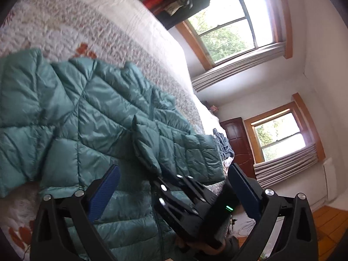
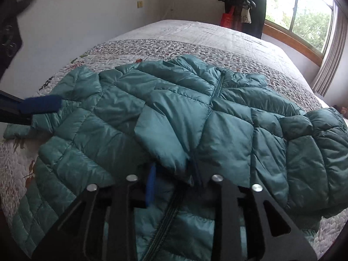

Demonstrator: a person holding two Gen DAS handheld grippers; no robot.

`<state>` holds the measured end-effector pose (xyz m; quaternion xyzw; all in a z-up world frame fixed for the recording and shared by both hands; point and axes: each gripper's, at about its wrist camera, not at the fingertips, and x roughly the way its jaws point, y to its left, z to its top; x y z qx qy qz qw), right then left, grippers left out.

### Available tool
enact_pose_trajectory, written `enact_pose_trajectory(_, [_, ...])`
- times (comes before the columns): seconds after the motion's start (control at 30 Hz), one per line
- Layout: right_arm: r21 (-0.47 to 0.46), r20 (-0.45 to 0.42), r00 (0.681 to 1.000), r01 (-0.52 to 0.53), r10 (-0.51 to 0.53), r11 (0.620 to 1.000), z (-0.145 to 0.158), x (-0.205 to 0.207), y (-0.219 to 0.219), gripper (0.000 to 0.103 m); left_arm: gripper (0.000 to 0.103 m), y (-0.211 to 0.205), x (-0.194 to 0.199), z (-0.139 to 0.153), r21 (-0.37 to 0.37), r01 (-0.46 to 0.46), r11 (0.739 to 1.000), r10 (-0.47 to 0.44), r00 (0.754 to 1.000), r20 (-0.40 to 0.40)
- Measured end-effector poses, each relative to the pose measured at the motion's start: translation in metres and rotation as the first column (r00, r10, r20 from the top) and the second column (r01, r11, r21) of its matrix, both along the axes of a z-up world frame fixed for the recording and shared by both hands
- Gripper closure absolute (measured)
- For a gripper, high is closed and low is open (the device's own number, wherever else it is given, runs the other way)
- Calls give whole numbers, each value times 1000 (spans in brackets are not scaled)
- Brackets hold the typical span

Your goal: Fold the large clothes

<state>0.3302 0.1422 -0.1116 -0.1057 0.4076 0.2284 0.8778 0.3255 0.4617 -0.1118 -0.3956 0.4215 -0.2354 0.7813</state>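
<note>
Right gripper sits low over the middle of the teal puffer jacket, fingers drawn close together on a fold of quilted fabric: a sleeve end laid across the chest beside the zipper. One blue pad shows edge-on against the cloth; the other finger is hidden under the fold. Judged clamped on the fabric.

Left gripper hangs above the jacket with its jaws spread wide, blue pads well apart, nothing between them except a view of the right tool's black body. In the right wrist view one left finger appears at the far left, just over the other sleeve.

Jacket lies front up on a quilted bedspread, zipper shut as far as can be seen. Its long axis, along the zipper, runs straight away from the right gripper toward the collar. Sleeves spread to either side; the one on the right side is bunched near the bed edge.

Key relation: the held sleeve end is at the centre line, the left sleeve still lies outward. The left gripper is the nearer one to that sleeve, so folding it inward across the zipper looks like its job. Slippery padded shell; a shallow pinch could slide off.
</note>
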Motion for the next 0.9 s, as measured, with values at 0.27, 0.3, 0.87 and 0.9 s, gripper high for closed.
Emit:
enact_pose_trajectory(0.27, [181, 61, 997, 28, -40, 983, 55, -72, -72, 43, 4, -40, 45, -55, 13, 42, 999, -39, 982, -183])
enact_pose_trajectory(0.3, [198, 67, 997, 29, -43, 980, 58, -81, -79, 39, 4, -45, 49, -58, 28, 48, 998, -41, 979, -201])
enact_pose_trajectory(0.87, [325, 24, 998, 47, -58, 945, 52, -165, -141, 38, 92, -52, 71, -8, 246, 68, 967, -28, 986, -162])
enact_pose_trajectory(0.9, [327, 19, 998, 46, -55, 944, 50, -163, -141, 38, 93, -48, 70, 1, 251, 60, 966, -24, 989, -143])
